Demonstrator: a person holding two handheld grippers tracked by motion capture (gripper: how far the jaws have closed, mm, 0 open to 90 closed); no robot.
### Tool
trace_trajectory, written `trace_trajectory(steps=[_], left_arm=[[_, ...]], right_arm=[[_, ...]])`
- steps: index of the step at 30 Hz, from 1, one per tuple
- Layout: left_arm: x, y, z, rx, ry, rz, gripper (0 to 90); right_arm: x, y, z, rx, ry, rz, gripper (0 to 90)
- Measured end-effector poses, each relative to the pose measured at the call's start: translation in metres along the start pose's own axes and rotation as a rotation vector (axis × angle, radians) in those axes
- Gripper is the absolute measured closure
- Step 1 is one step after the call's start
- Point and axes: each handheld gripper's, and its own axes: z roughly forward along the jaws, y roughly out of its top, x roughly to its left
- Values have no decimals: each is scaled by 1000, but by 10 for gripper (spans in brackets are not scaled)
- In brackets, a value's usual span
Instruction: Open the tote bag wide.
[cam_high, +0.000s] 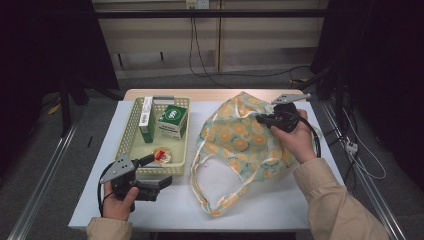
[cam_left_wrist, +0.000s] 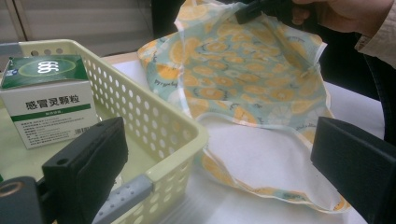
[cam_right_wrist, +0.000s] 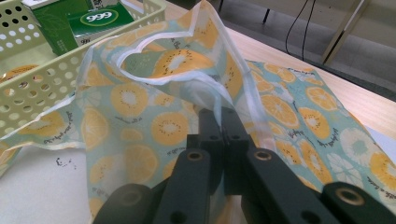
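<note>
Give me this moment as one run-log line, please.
right gripper: shut on fruit-print bag, lifting it | left gripper: open, beside basket | basket: boxes inside

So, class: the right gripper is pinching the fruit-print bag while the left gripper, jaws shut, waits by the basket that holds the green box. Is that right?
Not quite: the left gripper is open, not shut. The left gripper view shows its two black jaws standing wide apart, nothing between them. The rest holds: the right gripper pinches the fruit-print bag, and the left one waits by the basket holding the green box.
</note>
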Motion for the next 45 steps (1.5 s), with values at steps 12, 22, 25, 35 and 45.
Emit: trace_trajectory(steps=[12,22,25,35,45], left_arm=[[4,9,3,13,3,23,37],[9,15,6,13,2,16,37],[11,18,7,17,3,22,37],[22,32,9,1,3,15,37],[37,45,14,4,4,9,37]], right_arm=[[-7,4,-10,-25,10,30,899],[-6,15,-16,-29,17,10,899],[-6,15,-17,-28,17,11,899],[-4,15,-14,-21,24,-1,899],[-5,15,-15,-25,27,8,899]])
